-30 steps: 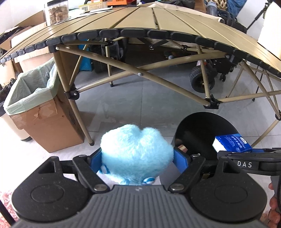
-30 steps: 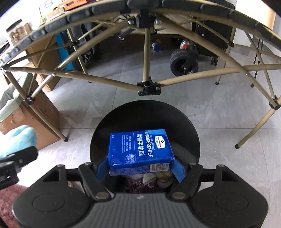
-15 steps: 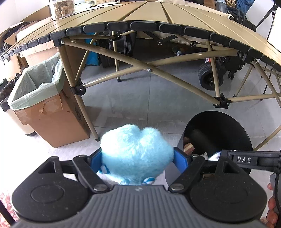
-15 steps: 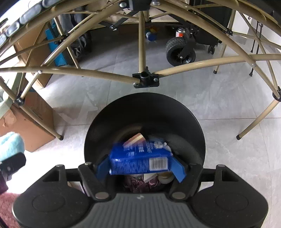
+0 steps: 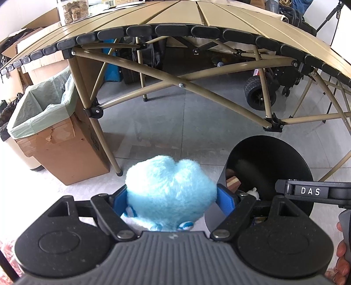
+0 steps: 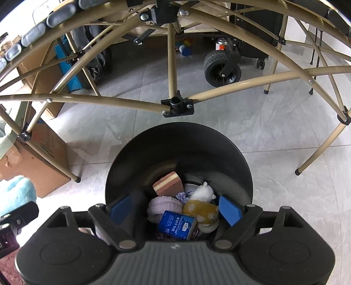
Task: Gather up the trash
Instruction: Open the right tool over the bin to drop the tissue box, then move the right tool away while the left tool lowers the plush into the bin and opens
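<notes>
Nearest in the left wrist view, the left gripper (image 5: 171, 200) has its blue pads pressed against both sides of a fluffy light-blue plush toy (image 5: 171, 189), gripping it above the pale tiled floor (image 5: 166, 122). Just to its right stands a black round trash bin (image 5: 285, 157), with the right gripper's black body crossing in front of the bin's rim.

In the right wrist view, the right gripper (image 6: 175, 207) hangs over the bin's mouth, its jaws opening with nothing pressed between the blue pads. Below them, inside the bin (image 6: 175, 144), a blue tissue pack (image 6: 176, 224) lies on top of other trash: a lilac knitted piece (image 6: 163, 206), a yellow plush (image 6: 200, 209), a small white plush (image 6: 203, 193) and a striped brown block (image 6: 167, 184).

Farther off stands a tan folding table (image 5: 197, 17). At its left leg sits a cardboard box (image 5: 61, 151) lined with a pale green bag.
</notes>
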Demonstrator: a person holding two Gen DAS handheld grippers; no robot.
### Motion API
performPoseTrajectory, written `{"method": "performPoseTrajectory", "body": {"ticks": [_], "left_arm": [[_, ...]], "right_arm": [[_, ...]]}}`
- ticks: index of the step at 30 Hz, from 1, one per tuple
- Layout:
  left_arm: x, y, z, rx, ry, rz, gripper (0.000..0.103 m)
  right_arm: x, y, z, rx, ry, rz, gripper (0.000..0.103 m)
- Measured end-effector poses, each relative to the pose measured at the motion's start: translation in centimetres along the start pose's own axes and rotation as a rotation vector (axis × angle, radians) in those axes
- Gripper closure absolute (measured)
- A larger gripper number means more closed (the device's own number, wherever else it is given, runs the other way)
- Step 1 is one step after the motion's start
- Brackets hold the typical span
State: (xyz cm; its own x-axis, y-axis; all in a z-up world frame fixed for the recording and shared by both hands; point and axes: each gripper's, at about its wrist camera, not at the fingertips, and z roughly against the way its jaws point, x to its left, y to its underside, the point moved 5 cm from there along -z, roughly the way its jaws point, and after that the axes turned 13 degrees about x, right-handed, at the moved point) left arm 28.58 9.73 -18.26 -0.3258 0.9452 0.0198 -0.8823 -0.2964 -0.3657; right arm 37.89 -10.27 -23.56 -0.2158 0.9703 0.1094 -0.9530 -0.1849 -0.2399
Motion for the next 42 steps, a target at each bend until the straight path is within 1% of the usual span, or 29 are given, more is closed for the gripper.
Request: {"method": "performPoseTrajectory", "body": {"ticks": [6, 11, 20, 27, 37, 42], "left_arm": [[-0.7, 0.1, 0.1, -0.009, -0.005, -0.02, 0.022], [-2.0, 0.2, 0.2, -0.02, -0.009, -0.061, 0.022], [-4.8, 0.0, 0.8, -0.039, 0.006, -0.124, 0.022], [-8.4, -0.5, 0.7, -0.039, 0.04, -0.187, 0.022], [-12.7, -1.5, 0.0, -0.023, 0.096, -0.23, 0.022], [-14.7, -1.7, -0.6, 0.002, 0.125, -0.245, 0.022]], "right_arm": [[-0.7, 0.3, 1.1, -0.028, 0.004, 0.009, 0.016], [-2.2, 0.5, 2.0, -0.043, -0.006, -0.017, 0.016], [-5.3, 1.4, 4.5, -0.09, -0.012, -0.061, 0.016], [-8.8, 2.0, 5.9, -0.121, -0.012, -0.141, 0.015], [-12.7, 2.7, 7.6, -0.17, -0.001, -0.231, 0.015], [-14.9, 3.3, 7.7, -0.18, 0.018, -0.288, 0.015]]}}
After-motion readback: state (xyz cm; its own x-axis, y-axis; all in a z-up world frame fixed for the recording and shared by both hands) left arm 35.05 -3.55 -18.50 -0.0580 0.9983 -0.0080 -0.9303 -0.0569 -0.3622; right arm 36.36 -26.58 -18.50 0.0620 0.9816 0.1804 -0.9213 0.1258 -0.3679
